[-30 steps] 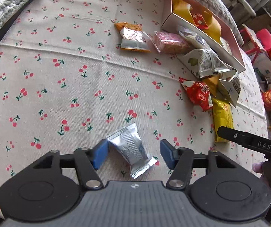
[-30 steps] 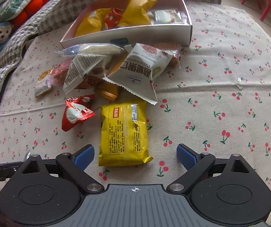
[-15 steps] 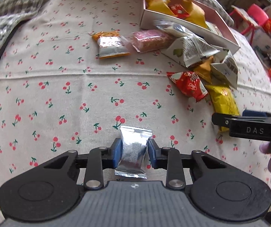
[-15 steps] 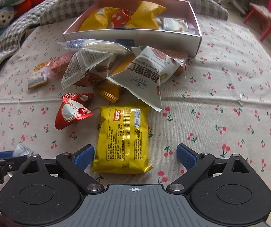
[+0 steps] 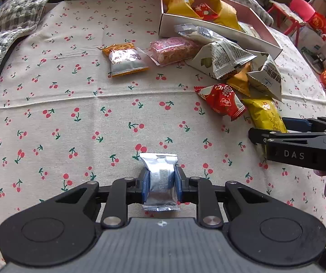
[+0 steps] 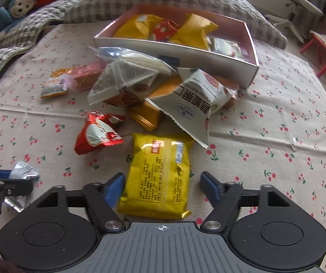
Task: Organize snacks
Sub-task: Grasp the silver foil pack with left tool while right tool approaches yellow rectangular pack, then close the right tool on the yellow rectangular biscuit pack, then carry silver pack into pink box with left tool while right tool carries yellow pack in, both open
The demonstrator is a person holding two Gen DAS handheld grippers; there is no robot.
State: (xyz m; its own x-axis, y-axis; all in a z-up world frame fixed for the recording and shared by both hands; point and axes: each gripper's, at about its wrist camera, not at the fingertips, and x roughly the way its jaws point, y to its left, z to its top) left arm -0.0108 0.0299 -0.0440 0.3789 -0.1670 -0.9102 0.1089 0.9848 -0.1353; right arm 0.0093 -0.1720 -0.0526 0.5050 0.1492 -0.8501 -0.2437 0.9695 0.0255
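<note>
- L gripper (image 5: 161,183): my jaws were closing, pads pressed on silver packet (image 5: 160,177), low on cloth.
- R gripper (image 6: 162,187): jaws closing round yellow pack (image 6: 160,173), left pad touching, right apart.
- Next, I judged: lift both to box (image 6: 208,61).

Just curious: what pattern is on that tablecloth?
Small red cherries with green stems on the cream tablecloth, clearest in the left wrist view.

One box (image 6: 208,56) sitting at the cloth's (image 5: 72,136) far edge, holding two yellow packets, one red, one pale. Lying loose on the cloth: one silver packet (image 5: 160,177), one yellow pack (image 6: 160,177), one red packet (image 6: 97,134), one pink bar (image 5: 174,49), one orange-white packet (image 5: 124,59), two big white bags. Two grippers showing.
</note>
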